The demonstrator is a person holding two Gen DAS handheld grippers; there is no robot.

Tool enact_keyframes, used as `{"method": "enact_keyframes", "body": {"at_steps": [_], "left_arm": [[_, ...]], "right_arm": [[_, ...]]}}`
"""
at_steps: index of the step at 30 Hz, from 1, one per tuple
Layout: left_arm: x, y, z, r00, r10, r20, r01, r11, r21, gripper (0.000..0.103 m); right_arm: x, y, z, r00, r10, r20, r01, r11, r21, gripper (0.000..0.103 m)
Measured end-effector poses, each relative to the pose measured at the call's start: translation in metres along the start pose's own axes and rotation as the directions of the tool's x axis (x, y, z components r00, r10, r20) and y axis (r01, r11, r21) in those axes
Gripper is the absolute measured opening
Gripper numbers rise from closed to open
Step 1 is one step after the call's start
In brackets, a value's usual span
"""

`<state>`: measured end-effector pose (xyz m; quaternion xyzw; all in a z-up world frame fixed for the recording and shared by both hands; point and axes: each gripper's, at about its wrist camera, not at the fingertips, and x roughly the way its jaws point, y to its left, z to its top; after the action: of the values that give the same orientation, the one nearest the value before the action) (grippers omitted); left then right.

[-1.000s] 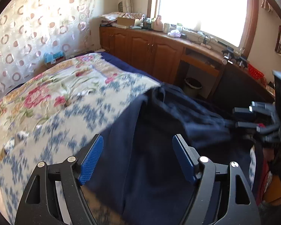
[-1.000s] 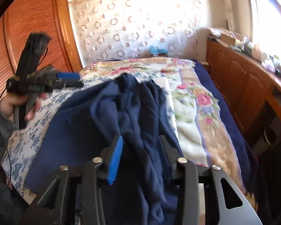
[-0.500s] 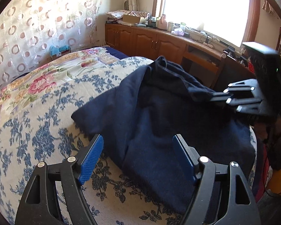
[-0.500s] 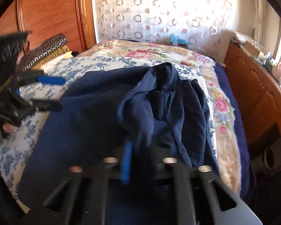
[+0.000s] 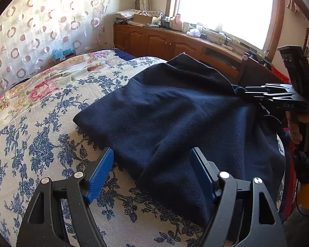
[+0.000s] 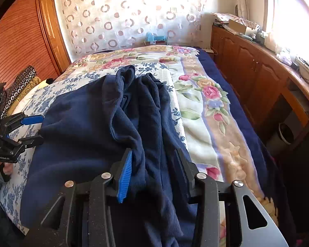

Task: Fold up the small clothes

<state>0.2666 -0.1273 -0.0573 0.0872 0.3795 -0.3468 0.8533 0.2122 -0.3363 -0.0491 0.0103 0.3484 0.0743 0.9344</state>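
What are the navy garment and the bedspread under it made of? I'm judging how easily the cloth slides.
Navy garment: likely fleece or brushed knit, matte, fuzzy nap, soft thick folds. Bedspread: seemingly woven cotton, flat, matte, blue floral print.

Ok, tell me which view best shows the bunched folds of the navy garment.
Right wrist view: the navy garment shows its bunched ridges running away from the right tool. The left wrist view shows mostly its smooth flat panel.

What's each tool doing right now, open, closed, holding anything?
Left tool: open, empty, at the near edge of the navy garment.
Right tool: closed on a bunched fold of the navy garment.
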Motion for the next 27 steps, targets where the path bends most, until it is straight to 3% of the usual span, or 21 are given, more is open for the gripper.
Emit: {"method": "enact_keyframes", "body": {"at_steps": [6, 10, 15, 27], "left_arm": [[-0.004, -0.008, 0.0, 1.0, 0.014, -0.003, -0.013, 1.0, 0.013, 0.077], [-0.013, -0.02, -0.001, 1.0, 0.02, 0.001, -0.02, 0.999, 0.03, 0.077], [-0.023, -0.034, -0.013, 1.0, 0.009, -0.009, -0.009, 0.999, 0.034, 0.077], [-0.049, -0.074, -0.053, 0.998, -0.058, -0.016, 0.057, 0.998, -0.031, 0.077]], "right_arm": [[-0.014, 0.0, -0.011, 1.0, 0.0, 0.019, 0.001, 1.0, -0.03, 0.06], [-0.019, -0.006, -0.026, 0.999, -0.041, -0.005, 0.041, 0.998, -0.051, 0.068], [-0.017, -0.019, -0.039, 0.997, -0.073, -0.026, 0.073, 0.997, -0.025, 0.069], [-0.017, -0.034, -0.058, 0.999, -0.002, -0.035, 0.004, 0.998, 0.066, 0.069]]}}
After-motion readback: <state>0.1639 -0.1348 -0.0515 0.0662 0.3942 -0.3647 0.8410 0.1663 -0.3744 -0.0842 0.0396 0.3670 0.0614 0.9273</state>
